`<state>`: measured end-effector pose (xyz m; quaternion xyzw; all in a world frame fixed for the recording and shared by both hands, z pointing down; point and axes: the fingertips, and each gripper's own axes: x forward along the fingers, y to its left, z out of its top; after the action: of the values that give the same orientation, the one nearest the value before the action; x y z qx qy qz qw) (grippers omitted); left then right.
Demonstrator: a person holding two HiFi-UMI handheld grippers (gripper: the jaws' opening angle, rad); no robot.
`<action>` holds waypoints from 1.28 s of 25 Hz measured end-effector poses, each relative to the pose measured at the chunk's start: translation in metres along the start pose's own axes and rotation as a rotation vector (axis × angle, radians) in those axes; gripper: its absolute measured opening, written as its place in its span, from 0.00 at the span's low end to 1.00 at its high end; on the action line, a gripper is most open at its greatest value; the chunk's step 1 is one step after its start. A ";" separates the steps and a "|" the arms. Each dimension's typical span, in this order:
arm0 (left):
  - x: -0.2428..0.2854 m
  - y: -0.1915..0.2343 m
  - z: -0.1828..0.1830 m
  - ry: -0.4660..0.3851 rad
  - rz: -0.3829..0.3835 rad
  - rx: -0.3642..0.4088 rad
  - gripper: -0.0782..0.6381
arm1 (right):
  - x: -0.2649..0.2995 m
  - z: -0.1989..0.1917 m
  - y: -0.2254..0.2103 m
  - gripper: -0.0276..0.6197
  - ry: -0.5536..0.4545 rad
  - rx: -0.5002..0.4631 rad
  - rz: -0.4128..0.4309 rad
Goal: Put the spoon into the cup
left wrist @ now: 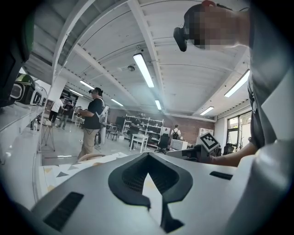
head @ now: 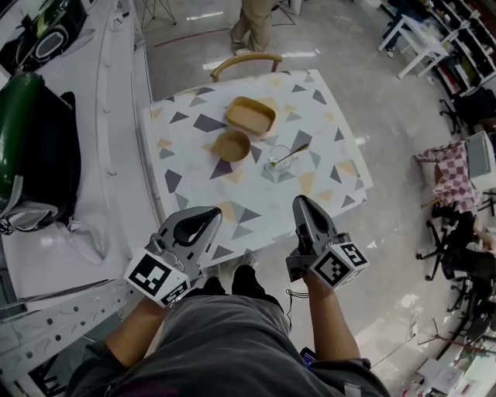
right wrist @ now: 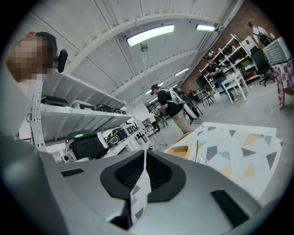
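A clear glass cup (head: 276, 162) stands on the patterned table (head: 325, 116), right of centre. A spoon (head: 292, 153) rests in it, its handle leaning out to the upper right. In the right gripper view the spoon (right wrist: 196, 149) and the cup (right wrist: 202, 160) show just beyond the jaws. My left gripper (head: 208, 214) and right gripper (head: 299, 201) hover at the table's near edge, well short of the cup. Both are shut with nothing in them. The left gripper (left wrist: 148, 156) and right gripper (right wrist: 145, 153) show only a thin slit between their jaws.
A tan bowl (head: 232, 144) and a tan rectangular tray (head: 250, 115) sit left of and behind the cup. A wooden chair (head: 246, 62) stands at the table's far side, with a person (head: 256, 23) beyond. White shelving with a green bag (head: 19, 116) runs along the left.
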<state>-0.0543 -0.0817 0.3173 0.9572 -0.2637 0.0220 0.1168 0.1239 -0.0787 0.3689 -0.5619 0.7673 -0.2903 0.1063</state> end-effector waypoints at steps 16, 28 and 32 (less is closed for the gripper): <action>-0.012 -0.004 0.012 -0.019 -0.024 0.022 0.13 | -0.014 -0.006 0.034 0.08 -0.003 -0.030 0.024; -0.014 0.002 0.010 -0.016 -0.024 0.019 0.13 | -0.010 -0.013 0.040 0.07 0.010 -0.033 0.028; -0.012 0.003 0.009 -0.014 -0.025 0.017 0.13 | -0.009 -0.013 0.038 0.07 0.015 -0.041 0.027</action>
<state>-0.0663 -0.0809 0.3080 0.9616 -0.2522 0.0159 0.1068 0.0904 -0.0587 0.3561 -0.5513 0.7815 -0.2772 0.0928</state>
